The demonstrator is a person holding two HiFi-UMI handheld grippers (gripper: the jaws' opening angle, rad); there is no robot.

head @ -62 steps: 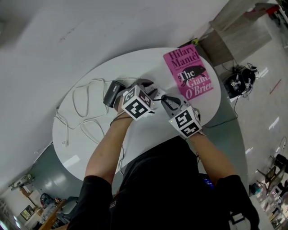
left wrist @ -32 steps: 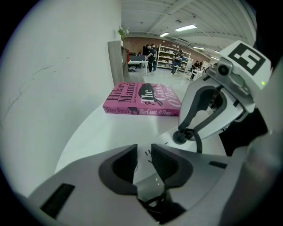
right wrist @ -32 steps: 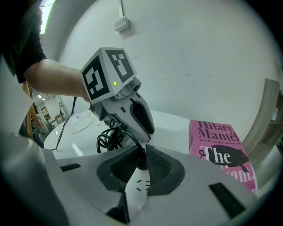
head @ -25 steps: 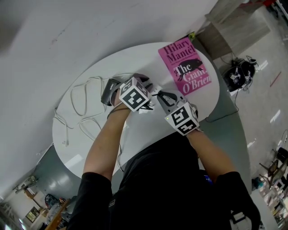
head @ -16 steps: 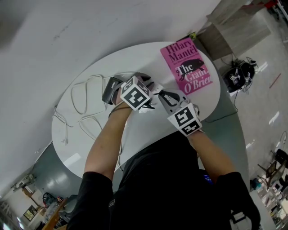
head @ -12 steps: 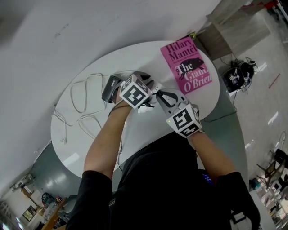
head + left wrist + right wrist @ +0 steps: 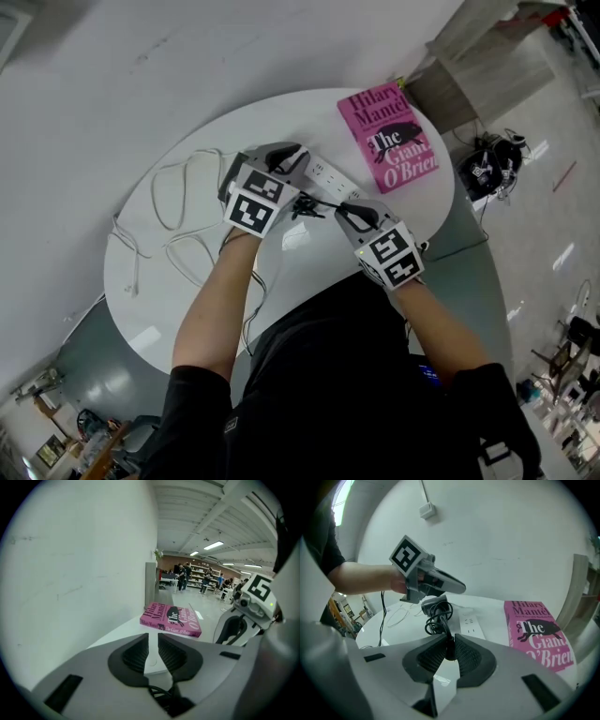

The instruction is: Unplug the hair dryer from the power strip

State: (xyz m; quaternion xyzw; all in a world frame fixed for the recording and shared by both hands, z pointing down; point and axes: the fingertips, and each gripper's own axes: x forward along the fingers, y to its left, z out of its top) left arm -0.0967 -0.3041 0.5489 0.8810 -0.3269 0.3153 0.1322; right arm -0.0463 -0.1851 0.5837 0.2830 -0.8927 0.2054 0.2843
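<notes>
My right gripper (image 7: pixel 347 212) (image 7: pixel 449 651) is shut on the hair dryer's black cord (image 7: pixel 310 202) near its end. The cord runs from there into a coil (image 7: pixel 436 620) beside the grey hair dryer (image 7: pixel 432 604) (image 7: pixel 231 178). My left gripper (image 7: pixel 286 157) (image 7: pixel 153 644) hangs above the dryer and the coil, lifted off the table. Its jaws are closing, with a narrow gap and nothing pressed between the pads. The white power strip (image 7: pixel 328 176) (image 7: pixel 471 623) lies on the round white table (image 7: pixel 187 300) between the two grippers.
A pink book (image 7: pixel 389 139) (image 7: pixel 536 632) (image 7: pixel 171 619) lies at the table's far right edge. A thin white cable (image 7: pixel 173 211) loops across the table's left half. A white wall stands right behind the table.
My left gripper has risen and swung left, away from the right gripper, which uncovers the power strip. Its jaws have narrowed. The right gripper has drawn back a little with the cord.
</notes>
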